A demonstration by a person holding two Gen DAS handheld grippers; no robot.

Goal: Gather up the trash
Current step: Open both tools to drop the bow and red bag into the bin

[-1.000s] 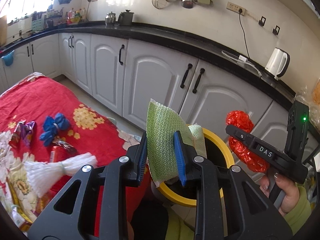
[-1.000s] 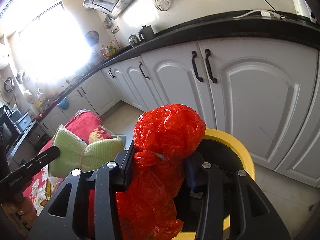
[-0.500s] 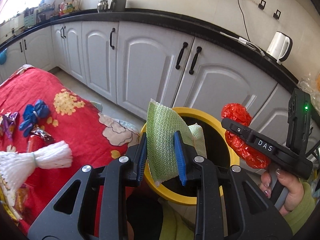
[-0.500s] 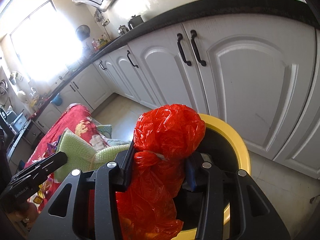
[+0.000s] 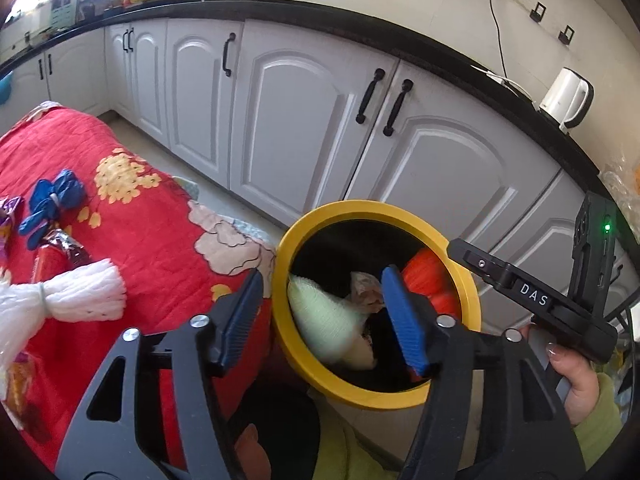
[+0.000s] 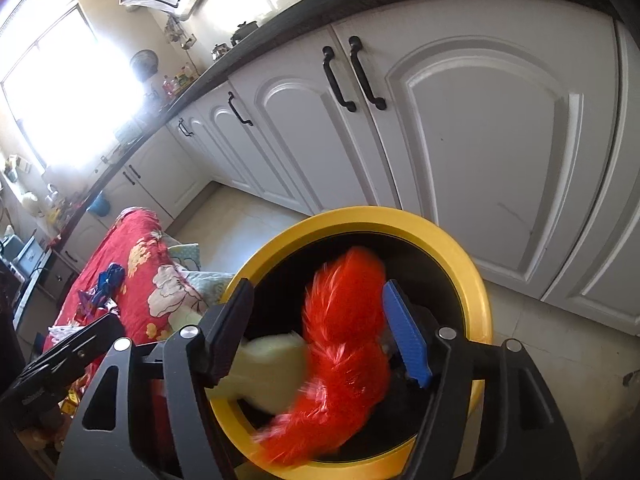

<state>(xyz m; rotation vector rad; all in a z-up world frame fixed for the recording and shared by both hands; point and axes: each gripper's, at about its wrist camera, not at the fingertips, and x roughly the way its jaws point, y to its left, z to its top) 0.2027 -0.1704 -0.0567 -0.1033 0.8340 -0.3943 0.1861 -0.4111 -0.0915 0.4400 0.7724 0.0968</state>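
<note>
A yellow-rimmed black trash bin (image 5: 348, 210) stands beside the table; it also shows in the right wrist view (image 6: 476, 280). My left gripper (image 5: 326, 316) is open above the bin's rim. A pale green foam net (image 5: 324, 320) is falling inside the bin, blurred. My right gripper (image 6: 320, 332) is open above the bin. A red plastic bag (image 6: 344, 344) is dropping between its jaws into the bin, blurred; it also shows in the left wrist view (image 5: 426, 276). The green net (image 6: 272, 368) lies to the bag's left.
A table with a red floral cloth (image 5: 152, 236) stands left of the bin. On it lie a white foam net (image 5: 80, 292), a blue bundle (image 5: 52, 200) and wrappers (image 5: 60, 248). White cabinets (image 5: 304, 120) run behind under a black counter, with a white kettle (image 5: 568, 96).
Both grippers moved over the bin and opened. The green net left the left gripper and the red bag left the right gripper; both are falling into the bin.
</note>
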